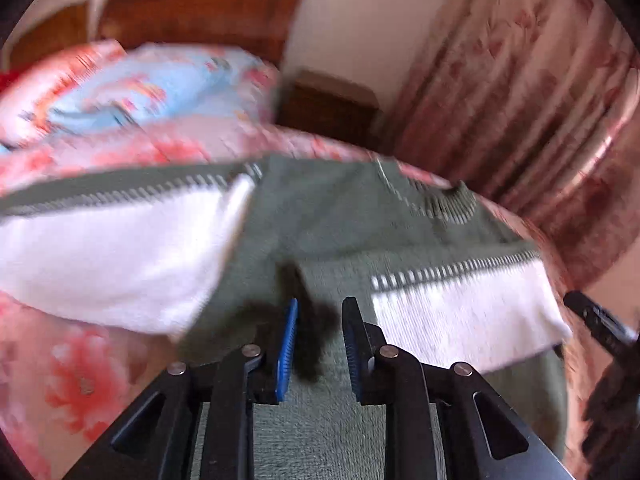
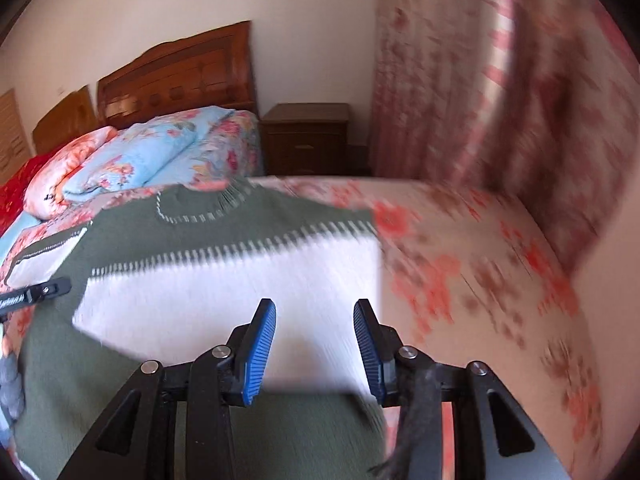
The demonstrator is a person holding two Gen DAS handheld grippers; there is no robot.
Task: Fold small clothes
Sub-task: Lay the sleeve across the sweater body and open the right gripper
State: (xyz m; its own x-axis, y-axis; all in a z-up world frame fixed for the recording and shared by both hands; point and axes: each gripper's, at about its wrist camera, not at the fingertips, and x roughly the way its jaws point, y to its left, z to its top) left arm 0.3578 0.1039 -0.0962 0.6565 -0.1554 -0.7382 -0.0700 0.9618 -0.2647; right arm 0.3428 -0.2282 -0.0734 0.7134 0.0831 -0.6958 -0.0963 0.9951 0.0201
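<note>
A small green-and-white knitted sweater (image 2: 208, 240) lies spread face up across a bed (image 2: 480, 248) covered in a red floral sheet, its collar toward the far end where folded quilts (image 2: 160, 152) are stacked against a wooden headboard (image 2: 180, 72). The body is green; both sleeves end in broad white sections, edged with a striped band. In the left wrist view the sweater (image 1: 320, 216) fills the middle ground, with one white sleeve spread to the left and the other folded in at the right.

The knit looks soft, light and limp, likely to sag and stretch if lifted from one point, though it should not slip on ribbed pads. A pinch at a sleeve cuff or the hem corner would probably give the cleanest fold.

The left gripper (image 1: 318, 344) points steeply down over the green body near the hem, jaws narrowly apart with a dark blurred patch between them; it cannot be told whether this is shadow or something pinched. The right gripper (image 2: 314, 348) hangs angled down above the white sleeve at the sweater's right edge, jaws moderately open and empty. A frayed black strap (image 2: 412, 420) trails across its right side.
</note>
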